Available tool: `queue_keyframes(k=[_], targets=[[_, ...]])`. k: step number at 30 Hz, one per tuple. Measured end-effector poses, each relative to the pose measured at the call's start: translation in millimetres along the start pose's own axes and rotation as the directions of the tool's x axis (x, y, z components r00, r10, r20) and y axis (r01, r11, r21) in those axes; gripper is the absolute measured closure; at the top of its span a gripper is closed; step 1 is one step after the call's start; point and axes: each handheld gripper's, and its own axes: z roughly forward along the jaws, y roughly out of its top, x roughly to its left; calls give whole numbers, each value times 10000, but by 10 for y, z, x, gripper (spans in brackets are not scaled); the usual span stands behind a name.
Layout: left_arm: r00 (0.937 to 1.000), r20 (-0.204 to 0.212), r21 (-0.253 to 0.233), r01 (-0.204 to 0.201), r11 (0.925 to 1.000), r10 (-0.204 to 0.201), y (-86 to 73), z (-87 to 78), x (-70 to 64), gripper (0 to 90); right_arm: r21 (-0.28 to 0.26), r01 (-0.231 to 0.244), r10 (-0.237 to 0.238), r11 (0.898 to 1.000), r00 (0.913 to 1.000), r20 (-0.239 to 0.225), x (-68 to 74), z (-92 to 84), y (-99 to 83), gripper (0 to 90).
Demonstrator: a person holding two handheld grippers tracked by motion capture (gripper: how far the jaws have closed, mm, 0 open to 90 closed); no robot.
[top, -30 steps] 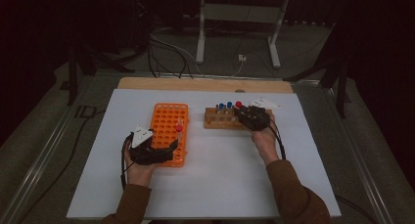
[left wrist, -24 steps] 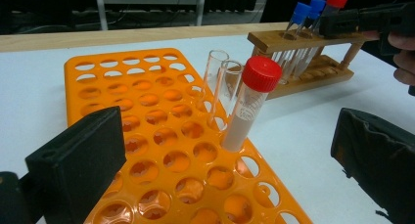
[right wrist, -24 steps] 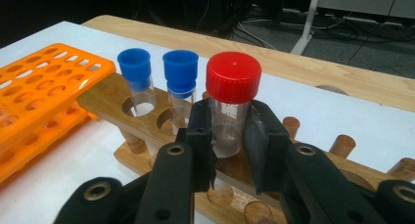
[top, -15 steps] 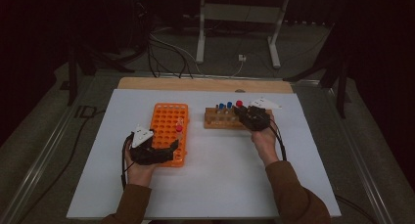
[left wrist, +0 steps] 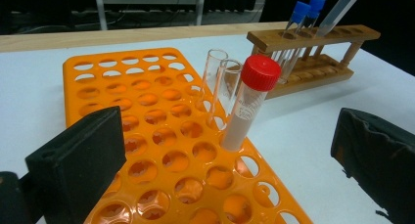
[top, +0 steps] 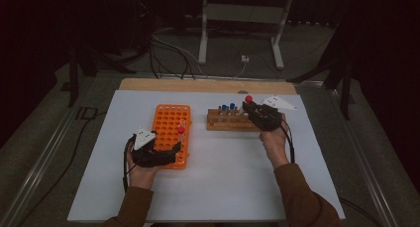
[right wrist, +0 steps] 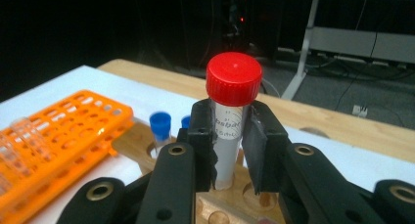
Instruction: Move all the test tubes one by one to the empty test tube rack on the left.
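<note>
While clamped: red-capped tube [right wrist: 230,131], R gripper [right wrist: 229,145].

You have a white sheet [top: 223,187] covering the desk, with bare wood edge [top: 198,85] showing along the far side. Beyond it, on the dark floor, stands a grey metal stand [top: 242,19]; loose cables [top: 168,51] and a small white plug [top: 244,59] lie near its feet.

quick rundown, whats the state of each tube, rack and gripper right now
right gripper: shut on red-capped tube
red-capped tube: capped, upright, over wooden rack
wooden rack: holds two blue-capped tubes
blue-capped tubes: capped, seated, leaning
orange rack: mostly empty holes
second red-capped tube: capped, seated in orange rack
two clear tubes: uncapped, seated
left gripper: open, at orange rack
</note>
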Motion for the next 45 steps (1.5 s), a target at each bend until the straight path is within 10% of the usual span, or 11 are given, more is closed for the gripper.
queue_keyframes(k=[14, 24, 37, 45], targets=[[9972, -520, -585, -563, 9967, 533, 88, -73, -85, 7, -607, 99, -162, 9981, 9945, -1039, 73, -293, 150, 752], [9927, 7, -1025, -1197, 9875, 1204, 292, -99, -351, 33, -266, -50, -12, 9996, 9743, -2252, 299, -353, 72, 751], [9561, 708, -710, -2796, 9575, 2844, 440, 248, -875, 186, 153, 50, 6, 9999, 9380, -3466, 618, -379, 71, 750], [9419, 1055, -674, -3133, 9473, 3190, 437, 372, -999, 479, 303, 95, 33, 9995, 9181, -3964, 758, -379, 68, 750]])
